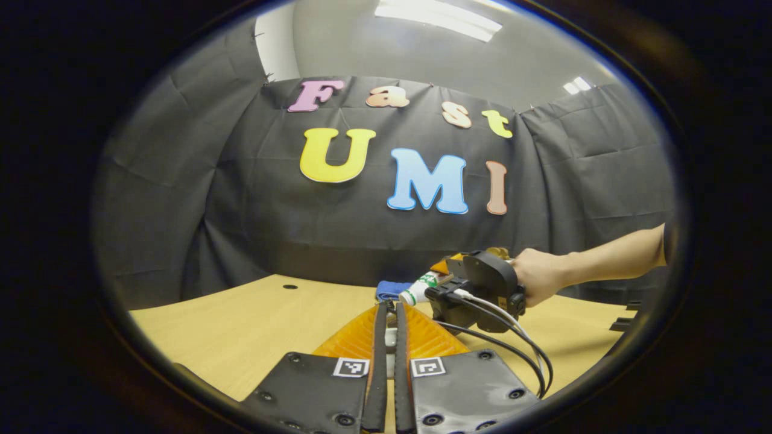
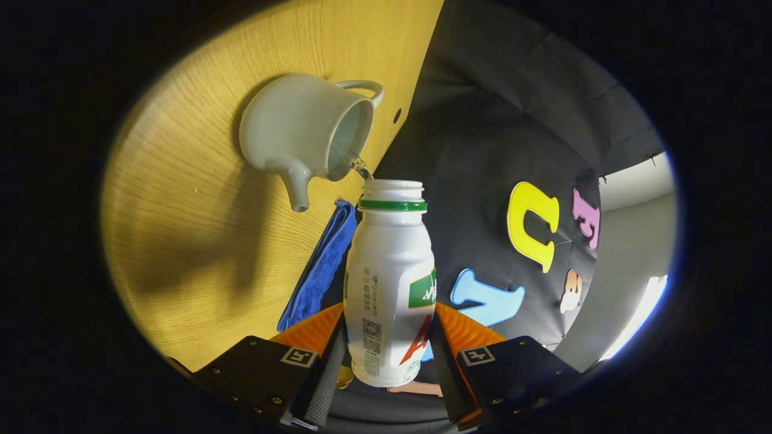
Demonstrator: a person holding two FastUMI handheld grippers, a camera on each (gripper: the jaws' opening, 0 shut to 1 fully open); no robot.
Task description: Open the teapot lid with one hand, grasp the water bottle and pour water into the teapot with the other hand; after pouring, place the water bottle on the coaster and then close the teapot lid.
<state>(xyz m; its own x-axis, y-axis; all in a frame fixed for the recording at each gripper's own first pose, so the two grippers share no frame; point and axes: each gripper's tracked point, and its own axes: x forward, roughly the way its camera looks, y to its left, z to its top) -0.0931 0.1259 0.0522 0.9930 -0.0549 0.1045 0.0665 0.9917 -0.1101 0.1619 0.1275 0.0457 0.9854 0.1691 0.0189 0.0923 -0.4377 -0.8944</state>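
The right hand-held gripper (image 2: 386, 355) is tipped sideways, both fingers pinching the bottle (image 2: 391, 283). A thin water stream runs from the bottle mouth into the open teapot (image 2: 301, 129) on the bench (image 2: 181, 241) (blue cloth (image 2: 319, 271) beside it). The left hand-held gripper (image 1: 391, 361) is nearly pressed together on something small and pale that cannot be identified.

Before you, the light wood-grain surface (image 2: 199, 253) carries a pale, lidless teapot (image 2: 301, 135), a folded blue cloth (image 2: 319, 265) lying just beside it.
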